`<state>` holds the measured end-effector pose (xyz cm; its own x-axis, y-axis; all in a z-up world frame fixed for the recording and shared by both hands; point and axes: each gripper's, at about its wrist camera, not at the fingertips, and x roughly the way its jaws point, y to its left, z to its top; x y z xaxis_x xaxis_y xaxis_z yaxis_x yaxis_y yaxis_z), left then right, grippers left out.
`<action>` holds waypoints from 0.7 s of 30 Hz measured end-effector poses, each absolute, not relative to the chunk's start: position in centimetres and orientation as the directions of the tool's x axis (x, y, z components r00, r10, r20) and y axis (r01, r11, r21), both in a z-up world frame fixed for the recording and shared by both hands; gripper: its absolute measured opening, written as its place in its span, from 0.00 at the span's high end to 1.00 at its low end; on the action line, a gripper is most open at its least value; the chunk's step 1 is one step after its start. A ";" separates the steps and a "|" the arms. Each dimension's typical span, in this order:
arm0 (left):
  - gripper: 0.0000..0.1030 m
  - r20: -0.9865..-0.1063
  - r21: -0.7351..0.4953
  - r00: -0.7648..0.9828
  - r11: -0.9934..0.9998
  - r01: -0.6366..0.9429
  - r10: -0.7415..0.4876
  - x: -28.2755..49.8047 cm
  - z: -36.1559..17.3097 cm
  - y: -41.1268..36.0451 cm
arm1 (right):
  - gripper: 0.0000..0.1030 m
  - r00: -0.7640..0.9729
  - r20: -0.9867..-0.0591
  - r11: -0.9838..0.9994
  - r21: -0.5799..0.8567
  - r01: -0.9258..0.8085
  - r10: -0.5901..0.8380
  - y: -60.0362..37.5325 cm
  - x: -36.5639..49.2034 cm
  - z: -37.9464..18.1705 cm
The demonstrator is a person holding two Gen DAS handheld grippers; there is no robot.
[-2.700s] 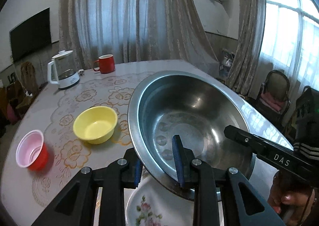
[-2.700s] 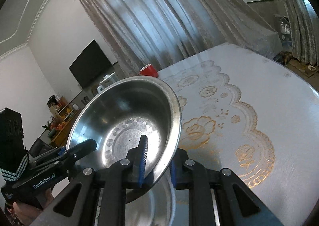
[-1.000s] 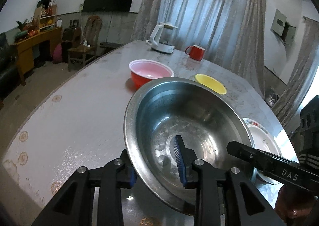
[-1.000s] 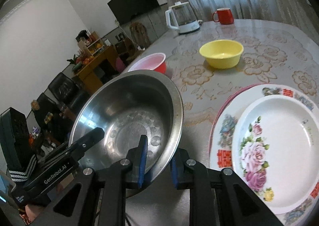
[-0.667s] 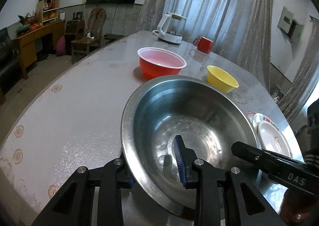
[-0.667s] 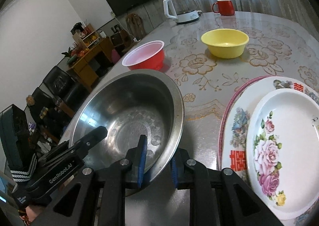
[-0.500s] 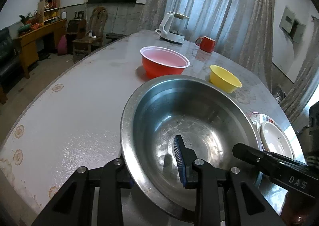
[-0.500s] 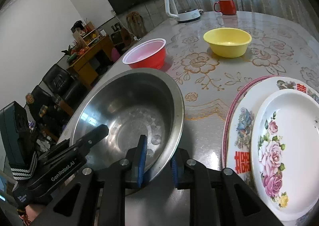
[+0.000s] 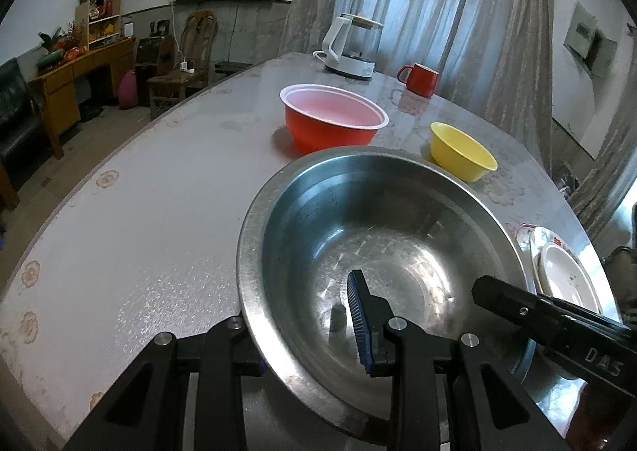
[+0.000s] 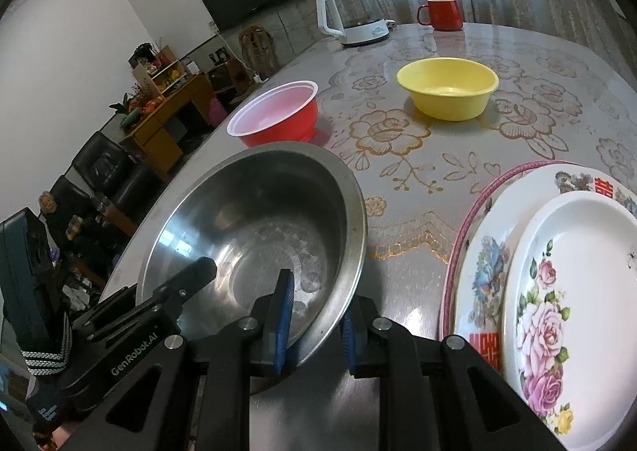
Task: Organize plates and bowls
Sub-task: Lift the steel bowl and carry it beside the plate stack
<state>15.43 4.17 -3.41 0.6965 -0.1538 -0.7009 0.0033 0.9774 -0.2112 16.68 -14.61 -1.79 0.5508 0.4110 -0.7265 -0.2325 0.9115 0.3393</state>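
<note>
A large steel bowl [image 9: 382, 244] [image 10: 254, 220] hangs low over the near part of the table, held by both grippers at opposite rims. My left gripper [image 9: 306, 335] is shut on its near-left rim, one blue pad inside the bowl. My right gripper [image 10: 314, 323] is shut on the bowl's right rim, seen as a black bar across the bowl in the left wrist view. Beyond stand a red bowl [image 9: 332, 124] [image 10: 278, 118] and a yellow bowl [image 9: 462, 152] [image 10: 448, 86]. A small floral plate [image 10: 573, 311] lies on a larger pink-rimmed plate [image 10: 477, 251] to the right.
A white kettle [image 9: 352, 48] [image 10: 350, 18] and a red mug [image 9: 420, 80] [image 10: 442, 14] stand at the table's far end. The table [image 9: 139, 220] carries a floral cloth and curves off at the left edge. Chairs, a sideboard and curtains surround it.
Both grippers carried the steel bowl leftward off the plate stack and lowered it toward the table. The red and yellow bowls now look closer. Both grips are unchanged.
</note>
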 end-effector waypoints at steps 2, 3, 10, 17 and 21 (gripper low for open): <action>0.70 -0.700 -0.205 0.698 0.979 0.003 -0.149 15.6 -3.5 4.1 | 0.78 0.552 -0.727 0.912 0.336 -0.234 0.409 -14.5 16.7 -1.8; 0.70 -0.701 -0.200 0.698 0.980 0.002 -0.145 15.7 -3.5 4.1 | 0.78 0.552 -0.728 0.913 0.334 -0.235 0.408 -14.5 16.7 -1.8; 0.70 -0.704 -0.186 0.699 0.983 -0.005 -0.129 16.4 -3.5 4.3 | 0.76 0.538 -0.738 0.913 0.325 -0.246 0.408 -14.0 17.0 -2.0; 0.70 -0.713 -0.173 0.691 0.985 -0.003 -0.123 16.5 -3.8 4.2 | 0.75 0.535 -0.741 0.914 0.319 -0.250 0.405 -13.8 17.3 -2.1; 0.70 -0.713 -0.185 0.690 0.983 -0.009 -0.128 16.2 -3.8 4.3 | 0.75 0.533 -0.740 0.912 0.328 -0.244 0.409 -13.8 17.1 -2.0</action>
